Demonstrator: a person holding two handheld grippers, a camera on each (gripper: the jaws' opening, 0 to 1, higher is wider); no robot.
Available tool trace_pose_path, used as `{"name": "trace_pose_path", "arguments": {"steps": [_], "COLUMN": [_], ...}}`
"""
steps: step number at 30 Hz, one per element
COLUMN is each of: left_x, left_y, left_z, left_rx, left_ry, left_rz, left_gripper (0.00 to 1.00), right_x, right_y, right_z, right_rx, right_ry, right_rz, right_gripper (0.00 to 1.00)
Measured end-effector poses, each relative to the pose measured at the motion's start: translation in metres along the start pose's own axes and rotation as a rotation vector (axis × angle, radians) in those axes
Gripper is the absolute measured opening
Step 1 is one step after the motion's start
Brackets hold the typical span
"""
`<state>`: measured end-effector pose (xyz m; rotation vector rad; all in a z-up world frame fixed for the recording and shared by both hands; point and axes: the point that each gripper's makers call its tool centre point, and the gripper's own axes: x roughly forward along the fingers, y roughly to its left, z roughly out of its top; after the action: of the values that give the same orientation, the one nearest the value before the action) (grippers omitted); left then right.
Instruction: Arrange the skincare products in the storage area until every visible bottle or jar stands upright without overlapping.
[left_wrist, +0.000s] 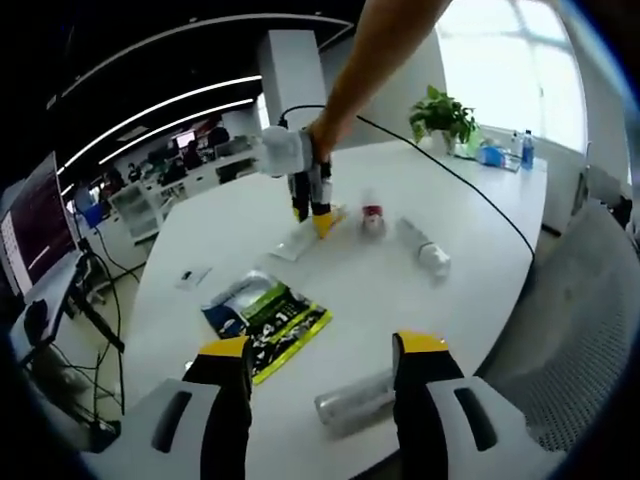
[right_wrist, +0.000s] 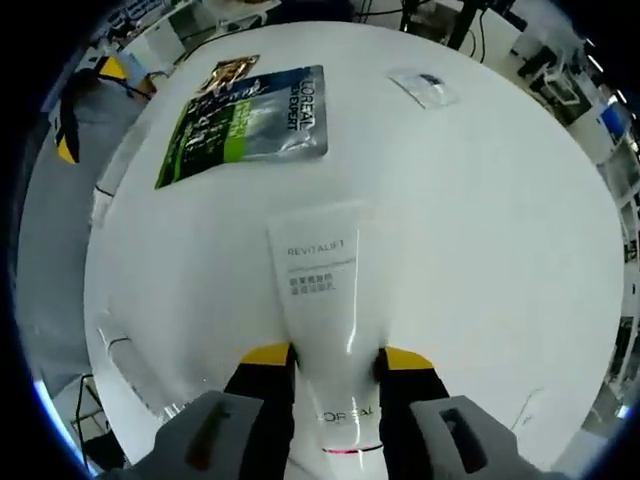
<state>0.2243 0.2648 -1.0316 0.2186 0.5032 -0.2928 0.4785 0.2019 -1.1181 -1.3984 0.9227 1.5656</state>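
Note:
A white L'Oreal tube lies flat on the white table. My right gripper is shut on its lower part, one yellow-tipped jaw pressing each side. In the left gripper view a person's arm holds that right gripper pointing down onto the tube. Beside it stand a small container with a red band and a white bottle lying on its side. My left gripper is open near the table's front edge, with a clear silvery bottle lying between its jaws, untouched.
A green L'Oreal sachet and a small clear packet lie flat on the table. The left gripper shows at the table's edge. A potted plant and blue bottle stand far back.

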Motion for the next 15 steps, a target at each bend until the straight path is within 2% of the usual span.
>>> {"name": "trace_pose_path", "arguments": {"steps": [9,12,15], "left_x": [0.0,0.001,0.001], "left_y": [-0.001,-0.002,-0.002], "left_z": [-0.001,0.0,0.0], "left_rx": [0.002,0.006,0.004], "left_ry": [0.004,0.002,0.002], "left_rz": [-0.003,-0.007,-0.008], "left_gripper": [0.5,0.5,0.5], "right_x": [-0.005,-0.015,-0.027], "right_y": [0.004,0.001,0.001], "right_z": [-0.005,-0.005,-0.002], "right_rx": [-0.014,0.0,0.022], "right_ry": [0.05,0.025,-0.014], "right_rz": [-0.057,-0.104,-0.115], "right_gripper": [0.2,0.19,0.18]}}
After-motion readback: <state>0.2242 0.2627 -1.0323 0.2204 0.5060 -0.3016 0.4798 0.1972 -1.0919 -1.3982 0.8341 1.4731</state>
